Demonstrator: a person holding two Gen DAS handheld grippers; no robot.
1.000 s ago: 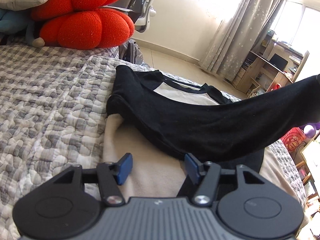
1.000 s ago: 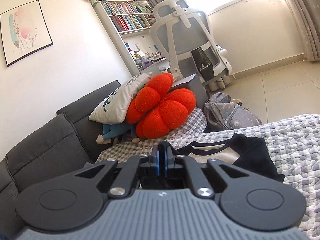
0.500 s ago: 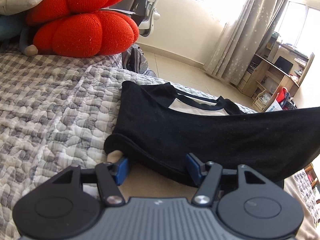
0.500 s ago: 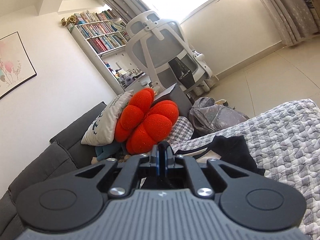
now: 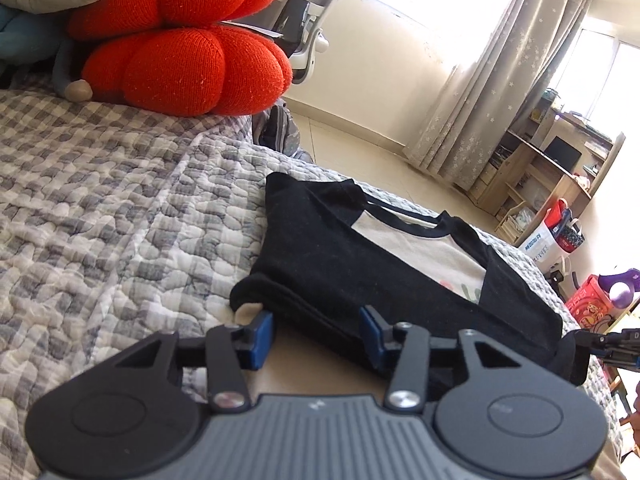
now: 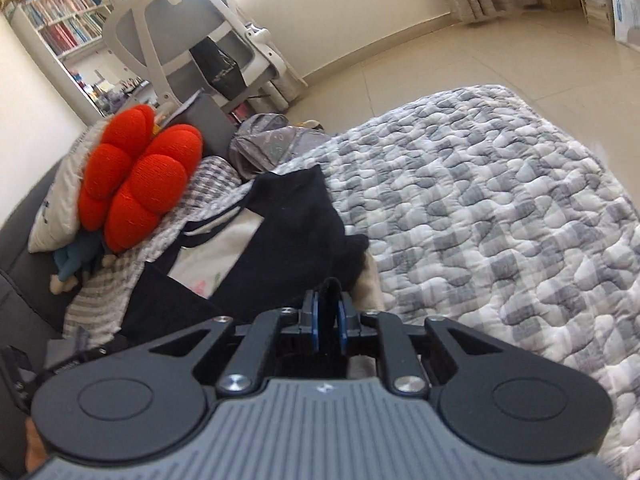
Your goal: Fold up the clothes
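A black-and-cream shirt (image 5: 420, 248) lies flat on the quilted bed (image 5: 120, 200), with its black sleeve (image 5: 340, 272) laid across the body. My left gripper (image 5: 316, 334) sits low at the near folded edge. Its jaws are closing with the black fold between the blue pads (image 5: 262, 338), which do not visibly pinch it. In the right wrist view the shirt (image 6: 296, 216) lies ahead. My right gripper (image 6: 329, 322) is down at the sleeve's end. Its jaws are opening, a narrow gap shows, and black cloth still stands between the pads. That gripper's tip (image 5: 612, 344) shows at the shirt's right edge.
A red flower cushion (image 5: 180, 68) and a pillow sit at the head of the bed, by a grey sofa (image 6: 24, 240). Beyond the bed's edge are a backpack (image 6: 272, 140), an office chair (image 6: 180, 28), tiled floor and a wooden desk (image 5: 540, 172). Bare quilt (image 6: 480, 200) spreads right of the shirt.
The sleeve held stretched in the air has come down onto the shirt. My right gripper dropped to the bed and its pads parted. My left gripper moved up to the fold and narrowed.
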